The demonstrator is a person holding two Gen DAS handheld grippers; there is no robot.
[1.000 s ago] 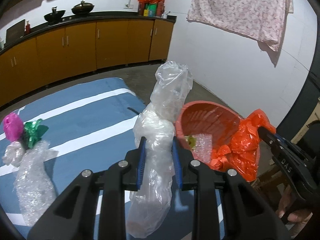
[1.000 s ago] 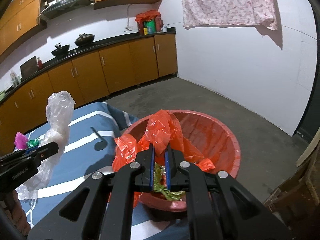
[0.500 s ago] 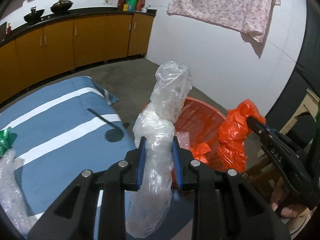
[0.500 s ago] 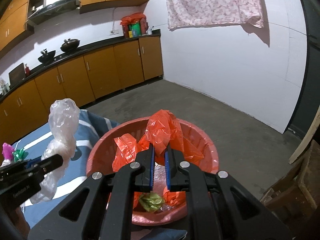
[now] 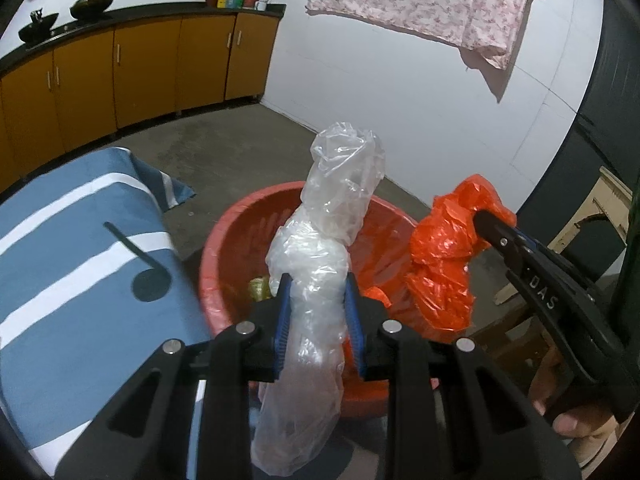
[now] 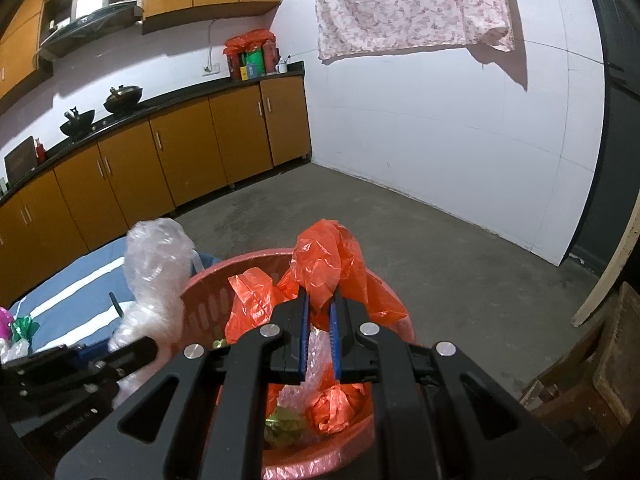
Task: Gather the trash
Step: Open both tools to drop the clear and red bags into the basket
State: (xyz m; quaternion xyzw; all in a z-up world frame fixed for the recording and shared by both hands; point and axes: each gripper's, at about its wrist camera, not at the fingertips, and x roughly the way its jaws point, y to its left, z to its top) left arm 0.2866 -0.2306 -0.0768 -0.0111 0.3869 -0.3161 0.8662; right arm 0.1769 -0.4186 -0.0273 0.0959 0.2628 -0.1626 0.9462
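Note:
My left gripper [image 5: 318, 296] is shut on a long clear plastic bag [image 5: 320, 264] and holds it upright over the near rim of the red basket [image 5: 224, 240]. My right gripper [image 6: 319, 312] is shut on a crumpled orange plastic bag [image 6: 324, 256] and holds it above the red basket [image 6: 200, 300]. The orange bag [image 5: 448, 256] also shows in the left wrist view, over the basket's right side. Inside the basket lie orange scraps [image 6: 332, 404], bubble wrap and a green-gold wrapper [image 6: 284, 424].
A blue, white-striped cloth [image 5: 72, 264] covers the surface left of the basket. Pink and green trash [image 6: 12, 326] lies on it. Orange kitchen cabinets [image 6: 180, 152] line the back wall. Wooden furniture [image 6: 588, 364] stands at the right. Bare concrete floor [image 6: 440, 248] lies beyond the basket.
Both grippers have moved right, from above the cloth to above the basket, carrying their bags. The pink and green trash has left the left wrist view.

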